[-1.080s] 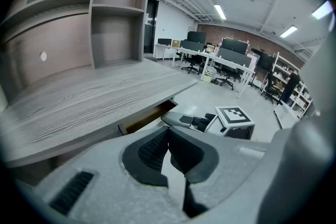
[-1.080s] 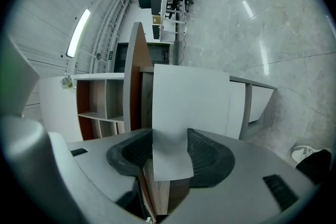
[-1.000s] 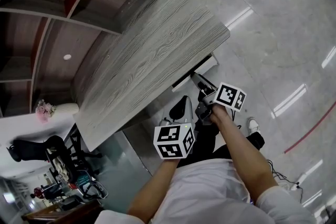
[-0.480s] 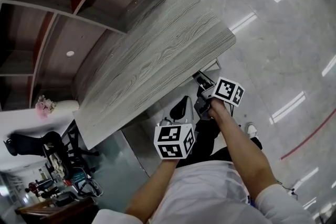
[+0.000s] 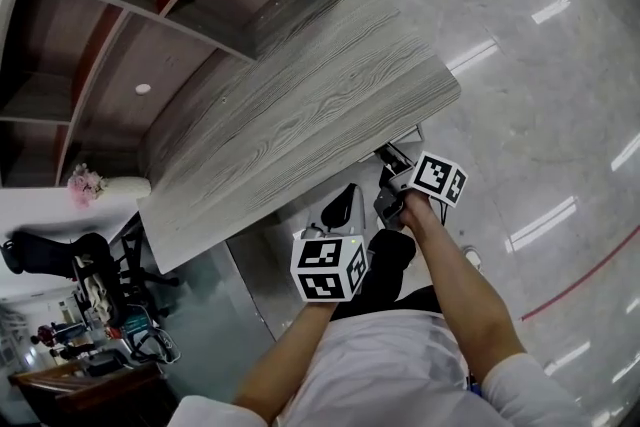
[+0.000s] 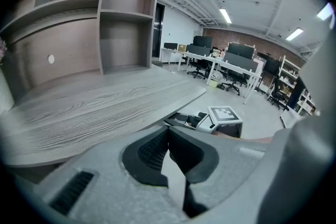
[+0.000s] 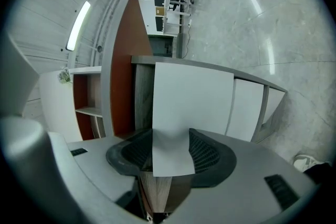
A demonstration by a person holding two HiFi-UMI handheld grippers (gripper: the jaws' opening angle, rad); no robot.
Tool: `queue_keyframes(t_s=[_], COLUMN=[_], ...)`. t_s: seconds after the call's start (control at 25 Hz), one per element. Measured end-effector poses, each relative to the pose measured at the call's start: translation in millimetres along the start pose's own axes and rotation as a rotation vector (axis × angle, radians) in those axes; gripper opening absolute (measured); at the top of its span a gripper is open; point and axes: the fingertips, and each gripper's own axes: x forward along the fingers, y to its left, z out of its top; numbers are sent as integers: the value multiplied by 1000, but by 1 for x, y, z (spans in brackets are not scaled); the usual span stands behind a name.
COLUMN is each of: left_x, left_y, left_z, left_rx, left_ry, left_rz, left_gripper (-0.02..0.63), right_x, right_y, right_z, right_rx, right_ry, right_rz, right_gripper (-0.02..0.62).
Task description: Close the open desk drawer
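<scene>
Head view first. Grey desk [image 5: 300,105] slanting across the frame. Open drawer [image 5: 400,139] under its far right corner, just the white front peeking out. Right gripper [image 5: 390,160] reaching in at it. Left gripper [image 5: 345,203] hanging back nearer the body, well short of the drawer. Extent of opening hard to judge from up here: nearly all of the drawer tucked beneath the desktop, slides and any handle out of sight, jaw tips lost in shadow.

Over to the left gripper view. Pads pinched together at the tips, nothing between them, so no help from this side. Beyond them the desk edge and only a dark sliver of the drawer, with the other gripper's marker cube [image 6: 226,114] blocking the rest.

Right gripper view now. Jaws spread wide and clamped either side of the white front, panel filling the gap pad to pad. Dangers from here, as a judgement:

- Pushing off-centre from this end and racking the drawer on its slides.
- Skidding off the smooth panel under a light squeeze.
- Trapping the inner jaw between panel and desk frame over the last stretch.
- Slamming it home.

Drawer interior not visible at all. Remaining gap to the frame unreadable through the heavy lens bend. Exact pad contact partly masked by the gripper's own body.
</scene>
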Motion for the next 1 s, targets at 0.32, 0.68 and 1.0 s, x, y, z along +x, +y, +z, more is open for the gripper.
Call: queue_keyframes(t_s=[0.32, 0.68, 1.0], left_x=[-13, -47, -78], left_y=[-6, -29, -57], left_z=[15, 35, 41], left_rx=[-45, -131, -171], left_ry=[-50, -143, -200], left_rz=[27, 29, 47], left_gripper=[6, 6, 6], right_x=[-40, -87, -128], right_y=[16, 95, 162], right_z=[-10, -24, -34], right_rx=[-194, -589, -873], right_ry=[111, 284, 351], right_rz=[-86, -70, -9], right_gripper=[106, 44, 25])
